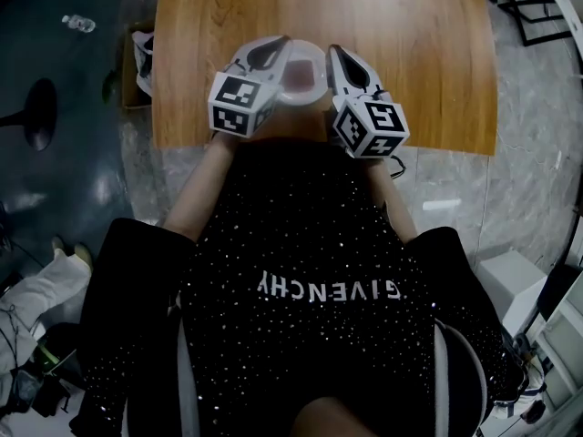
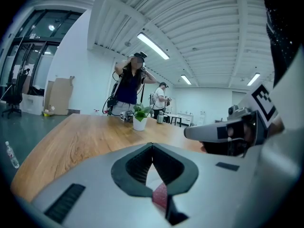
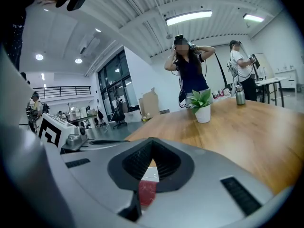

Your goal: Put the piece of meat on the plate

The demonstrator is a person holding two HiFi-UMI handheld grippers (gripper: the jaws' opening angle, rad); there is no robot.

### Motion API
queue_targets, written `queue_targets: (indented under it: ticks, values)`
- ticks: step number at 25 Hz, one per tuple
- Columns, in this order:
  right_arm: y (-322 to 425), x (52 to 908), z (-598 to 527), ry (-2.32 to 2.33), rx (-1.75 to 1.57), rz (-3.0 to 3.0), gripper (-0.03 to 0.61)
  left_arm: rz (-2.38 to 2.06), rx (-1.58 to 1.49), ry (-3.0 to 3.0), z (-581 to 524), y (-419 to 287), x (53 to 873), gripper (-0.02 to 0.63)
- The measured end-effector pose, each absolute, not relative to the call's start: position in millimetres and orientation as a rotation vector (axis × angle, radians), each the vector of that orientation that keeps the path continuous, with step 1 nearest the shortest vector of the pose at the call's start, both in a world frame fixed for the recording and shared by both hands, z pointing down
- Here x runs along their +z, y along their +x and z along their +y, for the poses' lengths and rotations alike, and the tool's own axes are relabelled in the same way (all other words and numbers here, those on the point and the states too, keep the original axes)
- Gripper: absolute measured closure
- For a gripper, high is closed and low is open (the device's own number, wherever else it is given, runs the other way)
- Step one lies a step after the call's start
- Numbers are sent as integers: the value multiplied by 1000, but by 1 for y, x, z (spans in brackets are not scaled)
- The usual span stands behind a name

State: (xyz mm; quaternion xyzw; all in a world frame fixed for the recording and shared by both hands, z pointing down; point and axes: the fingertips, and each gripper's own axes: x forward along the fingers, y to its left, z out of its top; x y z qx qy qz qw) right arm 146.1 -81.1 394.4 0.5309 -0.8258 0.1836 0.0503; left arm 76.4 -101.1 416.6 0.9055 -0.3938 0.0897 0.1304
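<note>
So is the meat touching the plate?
Touching. The head view shows the meat lying flat on the plate, inside its white rim.

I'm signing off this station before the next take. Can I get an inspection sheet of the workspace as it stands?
Surface: wooden table, no damage seen.
Job's things: piece of meat lies on the white plate, near the table's front edge.
Clutter: potted plant and metal flask towards the far end.
Grippers: left gripper and right gripper flank the plate, both with jaws together and nothing held.
Cables: thin cord below the right gripper's marker cube.
Surroundings: two people stand beyond the table; plastic bottle lies on the floor.
</note>
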Motion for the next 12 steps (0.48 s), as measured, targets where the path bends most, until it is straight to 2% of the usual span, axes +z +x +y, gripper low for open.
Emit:
queue_targets:
  ticks: [12]
  values:
    - [131, 399, -70, 1557, 567, -2514, 568, -1142, 298, 2596, -91, 66, 425, 604]
